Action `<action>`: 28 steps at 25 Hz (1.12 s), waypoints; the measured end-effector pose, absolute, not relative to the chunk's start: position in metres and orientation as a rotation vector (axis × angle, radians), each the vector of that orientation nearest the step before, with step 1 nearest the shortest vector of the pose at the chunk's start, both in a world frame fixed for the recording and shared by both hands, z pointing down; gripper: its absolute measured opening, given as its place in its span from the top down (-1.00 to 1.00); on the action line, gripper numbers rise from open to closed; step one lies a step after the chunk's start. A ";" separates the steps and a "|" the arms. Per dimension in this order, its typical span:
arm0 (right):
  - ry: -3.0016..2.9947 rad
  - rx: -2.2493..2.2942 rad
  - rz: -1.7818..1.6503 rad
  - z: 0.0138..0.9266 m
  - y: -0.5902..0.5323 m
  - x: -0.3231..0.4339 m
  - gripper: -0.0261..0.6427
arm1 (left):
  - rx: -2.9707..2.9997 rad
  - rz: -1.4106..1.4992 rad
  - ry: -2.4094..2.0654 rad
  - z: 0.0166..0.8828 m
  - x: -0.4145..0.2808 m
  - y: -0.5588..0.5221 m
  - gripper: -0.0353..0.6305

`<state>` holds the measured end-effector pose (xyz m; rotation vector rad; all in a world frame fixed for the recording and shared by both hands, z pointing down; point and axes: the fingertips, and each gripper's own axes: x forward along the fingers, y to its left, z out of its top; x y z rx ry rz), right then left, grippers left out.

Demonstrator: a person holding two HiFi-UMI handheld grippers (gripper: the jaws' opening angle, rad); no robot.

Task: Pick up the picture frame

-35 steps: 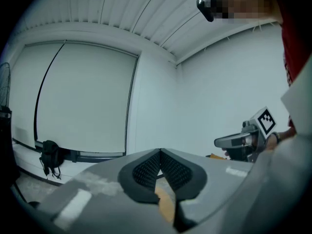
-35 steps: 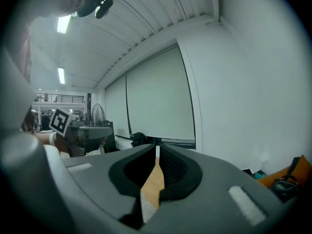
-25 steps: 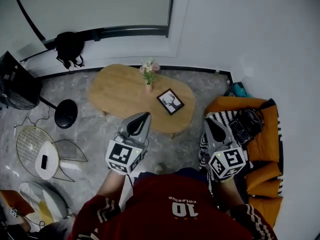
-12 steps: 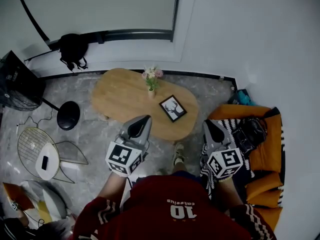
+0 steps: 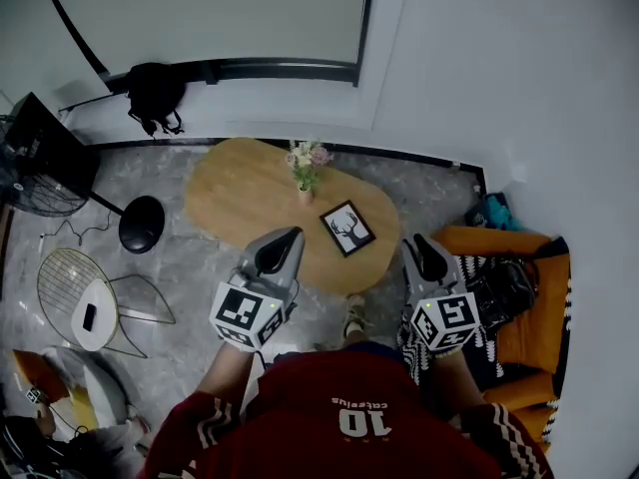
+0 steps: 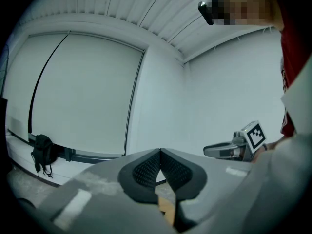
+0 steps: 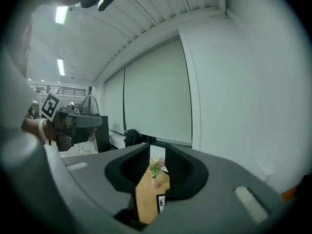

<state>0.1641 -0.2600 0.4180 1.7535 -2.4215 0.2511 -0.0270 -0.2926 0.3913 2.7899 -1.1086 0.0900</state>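
matt wooden table [image 5: 240,193]; marbled stone floor [image 5: 195,245] (smooth)

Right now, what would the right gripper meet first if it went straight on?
Probably the flower vase on the wooden table; the picture frame lies nearer but lower. The empty right gripper has just been opening.

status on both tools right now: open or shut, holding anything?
Left tool: shut, nothing between its jaws.
Right tool: open, its jaws have just been opening, nothing held.
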 end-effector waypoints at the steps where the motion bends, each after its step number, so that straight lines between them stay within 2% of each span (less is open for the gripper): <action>1: -2.419 1.753 0.262 0.422 -0.267 0.168 0.66 | 2.789 0.091 -1.111 0.392 -0.024 -0.297 0.89; 28: -2.328 1.461 0.555 0.662 -0.397 0.224 0.61 | 2.680 0.270 -1.137 0.482 0.045 -0.398 0.89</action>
